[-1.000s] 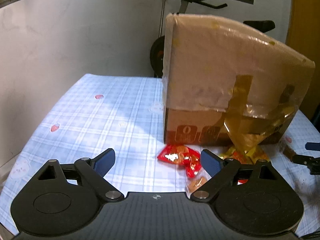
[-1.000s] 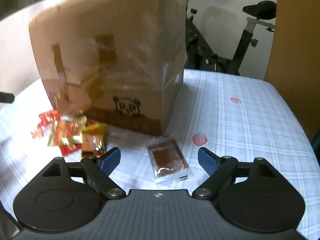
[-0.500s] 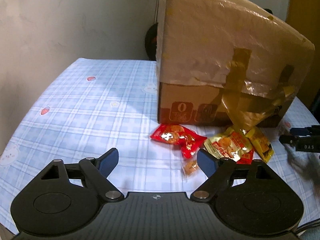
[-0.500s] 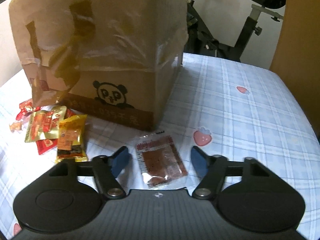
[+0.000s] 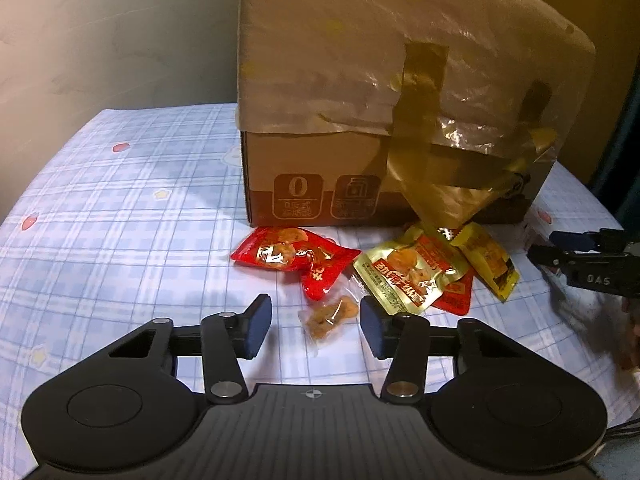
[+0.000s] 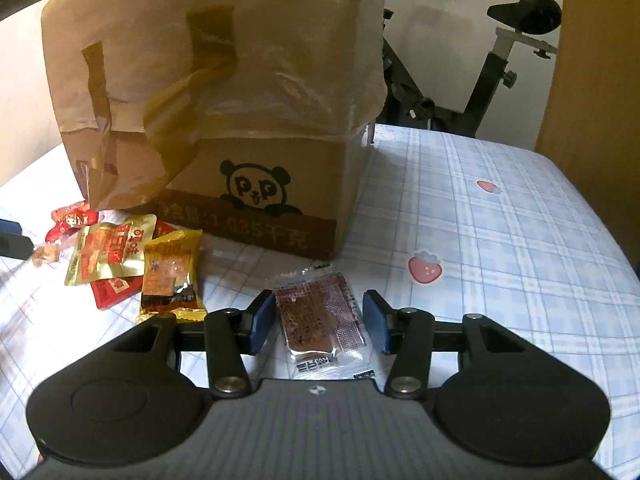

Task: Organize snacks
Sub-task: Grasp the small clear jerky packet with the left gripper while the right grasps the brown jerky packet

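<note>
Both claws, just closing, stand spread: left claw [image 5: 316, 326] around clear snack [image 5: 330, 314], right claw [image 6: 319, 322] seemingly astride brown packet [image 6: 322, 320].

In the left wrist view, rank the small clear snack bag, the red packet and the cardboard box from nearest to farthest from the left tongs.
1. Small clear snack bag, between the left tongs, untouched.
2. Red packet, just beyond, slightly left.
3. Cardboard box, behind the packets.

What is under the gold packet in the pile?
A red packet lies under the gold packet, its lower corner sticking out onto the tablecloth. The rest of it is covered, so its print cannot be read.
</note>
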Motion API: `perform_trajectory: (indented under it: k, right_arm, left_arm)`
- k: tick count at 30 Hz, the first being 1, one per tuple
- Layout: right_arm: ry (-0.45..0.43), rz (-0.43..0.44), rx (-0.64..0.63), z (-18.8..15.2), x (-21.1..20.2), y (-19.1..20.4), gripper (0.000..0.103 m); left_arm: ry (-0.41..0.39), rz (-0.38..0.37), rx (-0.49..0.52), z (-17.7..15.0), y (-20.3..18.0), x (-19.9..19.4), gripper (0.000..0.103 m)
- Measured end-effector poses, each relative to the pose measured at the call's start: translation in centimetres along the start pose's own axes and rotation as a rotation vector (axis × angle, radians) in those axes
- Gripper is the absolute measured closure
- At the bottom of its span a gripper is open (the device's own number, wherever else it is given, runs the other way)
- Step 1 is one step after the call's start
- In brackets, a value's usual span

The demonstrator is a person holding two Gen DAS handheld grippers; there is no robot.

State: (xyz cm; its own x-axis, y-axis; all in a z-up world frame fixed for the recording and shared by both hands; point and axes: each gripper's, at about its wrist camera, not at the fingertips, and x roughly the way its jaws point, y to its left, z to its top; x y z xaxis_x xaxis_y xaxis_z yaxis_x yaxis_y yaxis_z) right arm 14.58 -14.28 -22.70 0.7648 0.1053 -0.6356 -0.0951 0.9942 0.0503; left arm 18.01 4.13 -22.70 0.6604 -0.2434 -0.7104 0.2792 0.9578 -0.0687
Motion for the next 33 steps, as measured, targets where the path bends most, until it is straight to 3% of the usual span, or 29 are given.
perform_trajectory:
  k: [4,14,17,20,22,24,26,28,33]
  right_arm:
    - [-0.006,0.003,0.000,-0.2,-0.1,-0.1,0.052]
    - [-0.009,0.003,0.002,-0.3,-0.1,-0.1,0.052]
    - [-0.010,0.004,0.003,-0.3,-0.1,-0.1,0.052]
    - [-0.010,0.004,0.003,-0.3,-0.1,-0.1,0.052]
    - [-0.010,0.005,0.004,-0.3,-0.1,-0.1,0.052]
    - [-0.011,0.006,0.006,-0.3,-0.2,-0.1,0.052]
    - [-0.011,0.006,0.006,-0.3,-0.2,-0.1,0.052]
    - [-0.011,0.006,0.006,-0.3,-0.2,-0.1,0.052]
    - [-0.012,0.005,0.006,-0.2,-0.2,-0.1,0.051]
  left_arm:
    - [-0.006,-0.002,-0.001,0.1,0.2,0.6,0.052]
    - [0.071,-0.141,0.041,-1.2,-1.9,0.2,0.052]
    - [0.057,-0.122,0.075,-1.0,-2.3,0.0,0.052]
    - [0.056,-0.094,0.044,-0.5,-1.8,0.5,0.052]
    - [0.053,-0.075,0.028,-0.2,-1.5,0.9,0.055]
    - [0.053,-0.068,0.034,0.2,-1.4,1.4,0.067]
    - [0.056,-0.063,0.044,0.3,-1.5,2.0,0.070]
    - [0.051,-0.050,0.066,0.1,-1.7,2.4,0.080]
    - [0.036,-0.057,0.054,-0.4,-1.8,2.4,0.082]
